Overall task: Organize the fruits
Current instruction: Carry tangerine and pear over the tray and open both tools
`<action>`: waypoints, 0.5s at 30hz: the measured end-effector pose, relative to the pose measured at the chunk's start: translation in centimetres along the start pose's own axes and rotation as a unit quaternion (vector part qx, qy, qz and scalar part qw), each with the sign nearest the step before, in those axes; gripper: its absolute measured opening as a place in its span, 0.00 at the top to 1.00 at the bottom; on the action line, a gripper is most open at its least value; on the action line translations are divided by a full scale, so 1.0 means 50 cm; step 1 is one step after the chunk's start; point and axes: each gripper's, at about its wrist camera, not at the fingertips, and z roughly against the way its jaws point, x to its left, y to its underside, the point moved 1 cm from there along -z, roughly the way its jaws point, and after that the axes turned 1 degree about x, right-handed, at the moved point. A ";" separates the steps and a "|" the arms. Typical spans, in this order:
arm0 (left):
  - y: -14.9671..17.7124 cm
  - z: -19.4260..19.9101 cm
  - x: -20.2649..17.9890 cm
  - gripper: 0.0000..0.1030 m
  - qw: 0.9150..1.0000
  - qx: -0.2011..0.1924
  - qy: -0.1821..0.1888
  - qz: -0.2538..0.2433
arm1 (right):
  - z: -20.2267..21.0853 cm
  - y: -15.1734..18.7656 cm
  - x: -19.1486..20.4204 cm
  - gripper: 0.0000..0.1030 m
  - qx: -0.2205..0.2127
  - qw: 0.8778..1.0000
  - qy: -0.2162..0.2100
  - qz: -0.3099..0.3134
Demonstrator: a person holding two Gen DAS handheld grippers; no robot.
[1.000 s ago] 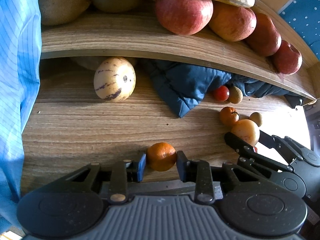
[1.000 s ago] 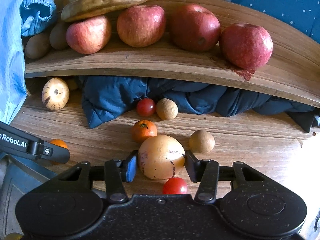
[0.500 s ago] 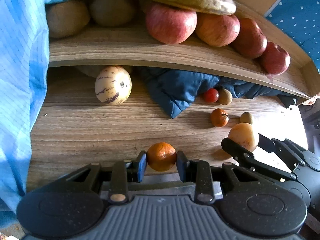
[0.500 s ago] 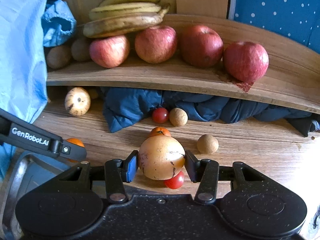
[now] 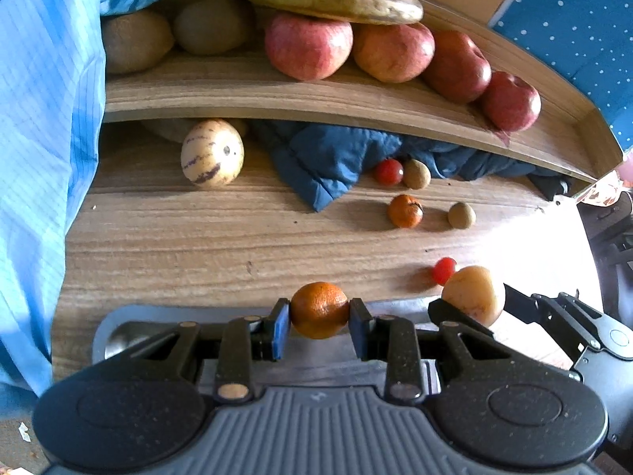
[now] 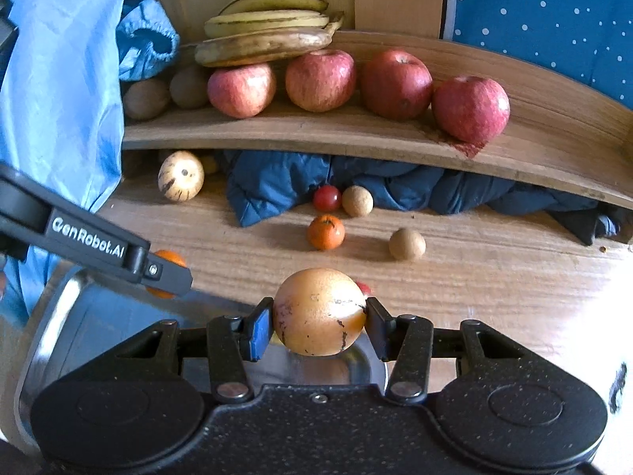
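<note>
A small round orange mandarin (image 5: 319,309) is clamped between the blue-padded fingers of the left gripper (image 5: 319,318), directly above the far rim of a shiny metal tray (image 5: 118,330) lying on the wooden tabletop (image 5: 198,245). A larger pale yellow-orange round fruit with dark speckles (image 6: 319,312) is gripped by the right gripper (image 6: 319,322), over the same tray's right end. Just behind that fruit a small red cherry tomato (image 5: 444,270) is seen on the table. Farther back, a second mandarin (image 6: 326,232), two brown round fruits and another tomato lie near a crumpled dark blue quilted cloth (image 6: 277,186). Four red apples (image 6: 395,83), kiwis and bananas (image 6: 269,27) are lined along the raised wooden shelf (image 6: 316,134).
</note>
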 end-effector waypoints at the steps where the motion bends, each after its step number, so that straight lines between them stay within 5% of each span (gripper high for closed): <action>1: 0.004 0.001 -0.001 0.67 1.000 0.000 -0.001 0.001 | 0.005 0.006 0.001 0.51 0.001 1.000 -0.001 0.001; 15: 0.057 -0.013 -0.029 0.66 1.000 0.028 0.009 -0.007 | 0.044 0.084 0.023 0.51 0.032 0.999 -0.016 0.019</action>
